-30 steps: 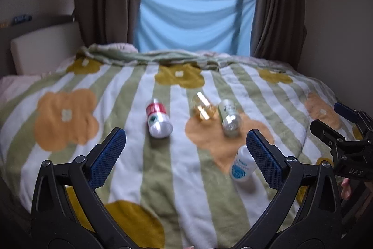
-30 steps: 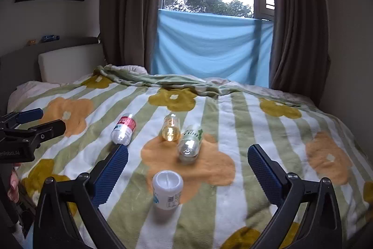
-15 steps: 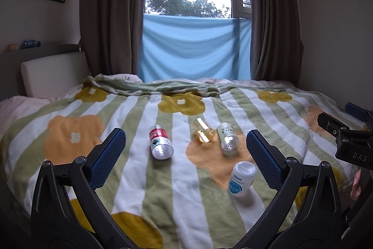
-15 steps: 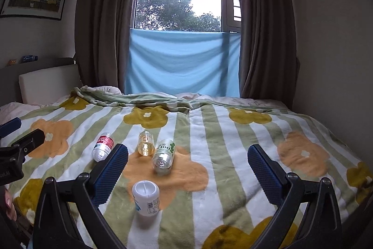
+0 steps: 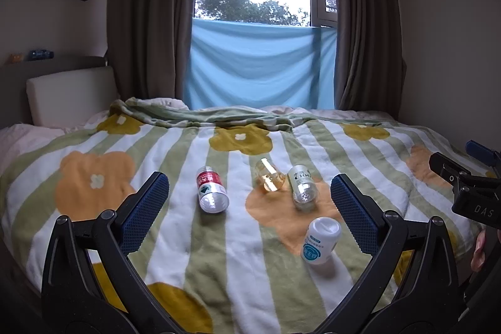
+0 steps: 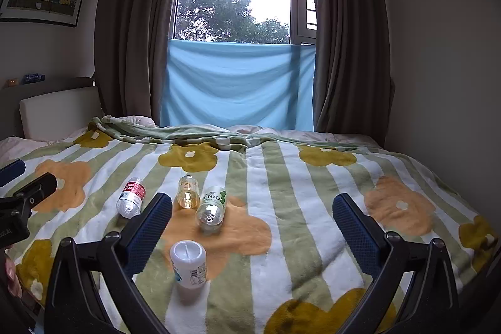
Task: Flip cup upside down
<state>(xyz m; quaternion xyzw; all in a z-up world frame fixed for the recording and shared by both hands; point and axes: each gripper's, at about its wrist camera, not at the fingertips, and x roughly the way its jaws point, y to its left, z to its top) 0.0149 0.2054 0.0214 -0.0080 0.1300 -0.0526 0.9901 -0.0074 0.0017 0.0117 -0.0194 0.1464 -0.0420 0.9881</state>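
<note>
Bedroom light from the window falls on a bed (image 5: 94, 240) covered with a striped, flowered blanket, and four small containers lie together on it. Which one is the cup is not certain; the white cup (image 5: 321, 240) with the blue label looks the likeliest, sitting at a tilt, flat end up, on the near edge of the orange flower patch. Beyond the white cup lie three others on their sides: a green-labelled clear bottle (image 5: 302, 188) just behind it, an amber jar (image 5: 270, 180) beside that, and a red-labelled bottle (image 5: 211, 190) off to the left of the white cup, apart from the rest.

Both tools hang above the near side of the bed, well short of the white cup. The left hand-held gripper (image 5: 249, 208) is released, its blue pads spread wide and empty; the right hand-held gripper (image 6: 252, 224) is likewise spread wide, holding nothing.

The soft, yielding blanket is the main risk, I judge: a turned-over cup may not sit flat and could topple or roll toward its neighbours. A wide approach could also knock the green-labelled clear bottle, which lies close.

Whether the white cup's other end is open cannot be told, since it presses into the blanket. A fingertip of the person shows at the frame edge; the rest is cut off.
</note>
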